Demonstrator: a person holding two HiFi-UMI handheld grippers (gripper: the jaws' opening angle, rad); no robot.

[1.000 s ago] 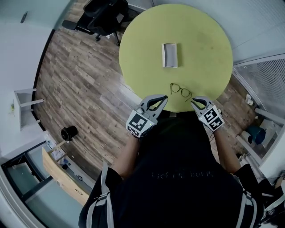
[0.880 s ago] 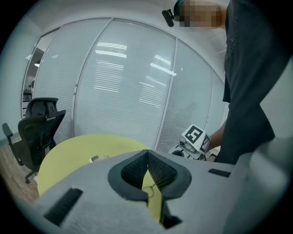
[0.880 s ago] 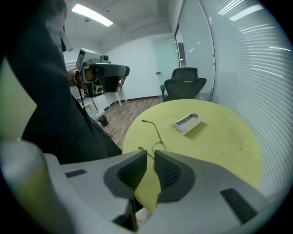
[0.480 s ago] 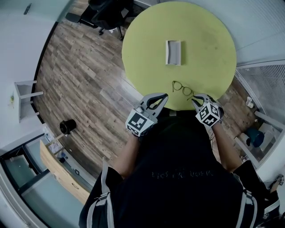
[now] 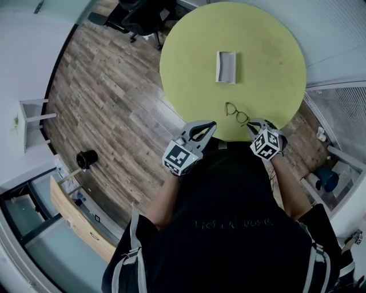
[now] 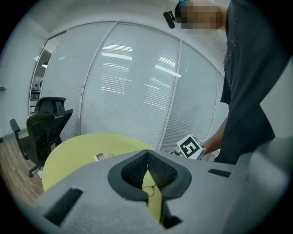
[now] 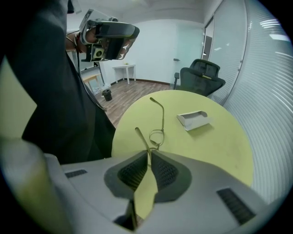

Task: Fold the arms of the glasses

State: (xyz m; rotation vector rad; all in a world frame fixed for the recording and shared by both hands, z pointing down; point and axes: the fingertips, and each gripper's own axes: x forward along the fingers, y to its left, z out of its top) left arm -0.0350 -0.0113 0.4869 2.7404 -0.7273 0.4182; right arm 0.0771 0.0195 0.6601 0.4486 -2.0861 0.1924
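Head view showed the glasses lying near the rim of the table closest to the person, a thin wire frame with round lenses and both arms unfolded. In the right gripper view one arm pointed away across the table and the other ran straight in between the tips of the right gripper, whose jaws were closed on it. The left gripper was held at the same rim, to the left of the glasses and not touching them; its jaws were pressed together at the tips with nothing between them. The table was round with a plain yellow-green top. Farther from the person a small white open case lay on it, well apart from the glasses. Around the table were a wood-plank floor, a black office chair, a black bin, a small white side table and glass walls with blinds. The person's black shirt had faint print, too dim to read.
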